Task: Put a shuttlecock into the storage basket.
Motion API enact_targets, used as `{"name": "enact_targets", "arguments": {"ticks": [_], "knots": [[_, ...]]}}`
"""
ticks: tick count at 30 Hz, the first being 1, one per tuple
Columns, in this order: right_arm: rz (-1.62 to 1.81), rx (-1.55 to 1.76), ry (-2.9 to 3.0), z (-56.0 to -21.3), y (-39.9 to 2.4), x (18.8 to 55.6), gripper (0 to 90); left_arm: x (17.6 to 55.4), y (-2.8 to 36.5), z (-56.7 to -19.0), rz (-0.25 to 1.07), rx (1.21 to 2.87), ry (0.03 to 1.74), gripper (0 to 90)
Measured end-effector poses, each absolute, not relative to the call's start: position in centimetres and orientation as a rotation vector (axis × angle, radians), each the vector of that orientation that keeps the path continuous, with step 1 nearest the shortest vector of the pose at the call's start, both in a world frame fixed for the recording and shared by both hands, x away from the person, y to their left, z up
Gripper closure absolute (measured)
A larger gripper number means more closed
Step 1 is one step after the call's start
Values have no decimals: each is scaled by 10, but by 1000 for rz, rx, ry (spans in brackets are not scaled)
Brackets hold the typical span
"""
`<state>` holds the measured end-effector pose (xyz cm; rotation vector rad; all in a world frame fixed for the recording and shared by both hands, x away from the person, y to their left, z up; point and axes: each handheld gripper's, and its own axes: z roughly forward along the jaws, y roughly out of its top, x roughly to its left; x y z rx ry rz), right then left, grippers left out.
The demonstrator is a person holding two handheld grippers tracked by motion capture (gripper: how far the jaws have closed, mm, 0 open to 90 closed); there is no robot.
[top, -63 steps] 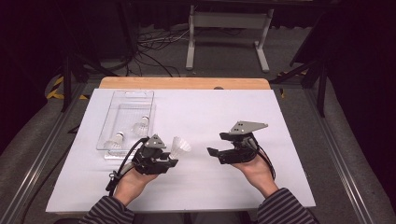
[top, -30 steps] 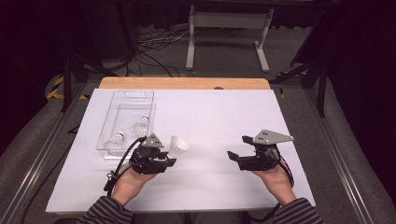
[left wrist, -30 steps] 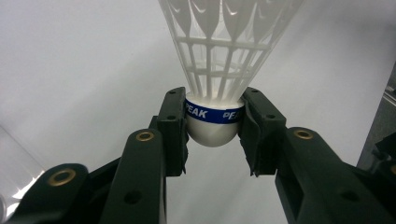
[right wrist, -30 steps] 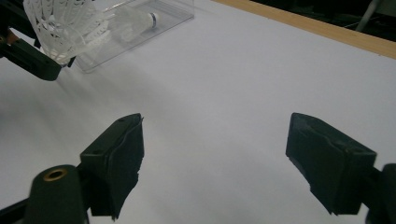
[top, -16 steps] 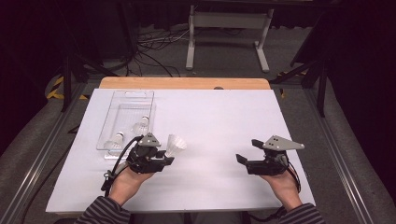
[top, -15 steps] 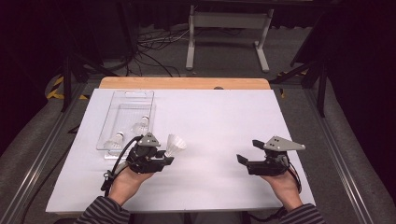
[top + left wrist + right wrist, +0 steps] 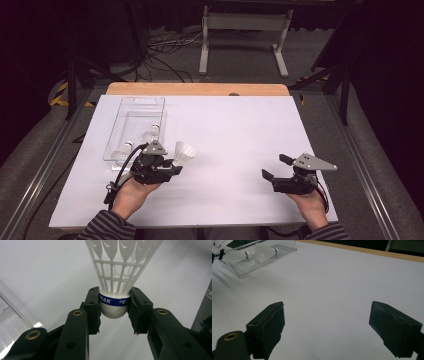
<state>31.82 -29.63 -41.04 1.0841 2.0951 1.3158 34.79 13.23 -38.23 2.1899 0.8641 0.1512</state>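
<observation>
Two shuttlecocks [image 7: 136, 143] are already lying in the clear tray [image 7: 150, 102], just beyond our left tongs [image 7: 172, 167]. Those tongs are gripping a third shuttlecock [image 7: 117, 287] by its cork, still outside the tray. Our right tongs [image 7: 274, 167], well apart, are standing wide and empty, having just been opening, above the desk [image 7: 240, 130].

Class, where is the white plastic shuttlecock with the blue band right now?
In the high view the white plastic shuttlecock with the blue band sits at the table's left, gripped by its cork in the left gripper, just right of the clear plastic tray.
</observation>
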Motion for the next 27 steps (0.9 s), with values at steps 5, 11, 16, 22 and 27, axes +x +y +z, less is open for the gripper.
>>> {"name": "enact_targets", "arguments": {"ticks": [5,11,16,22,27], "knots": [[1346,1087,2068,-416,-300,315,133,348,135,-382,161,2199,877,647],[1355,1104,2045,-421,-303,313,131,349,141,-379,165,2177,891,647],[1347,1113,2035,-425,-306,313,128,350,146,-374,168,2158,904,646],[1327,1108,2040,-429,-306,312,127,351,154,-370,170,2128,930,646],[1344,1123,2034,-430,-307,311,128,355,160,-369,165,2109,956,646]]}}
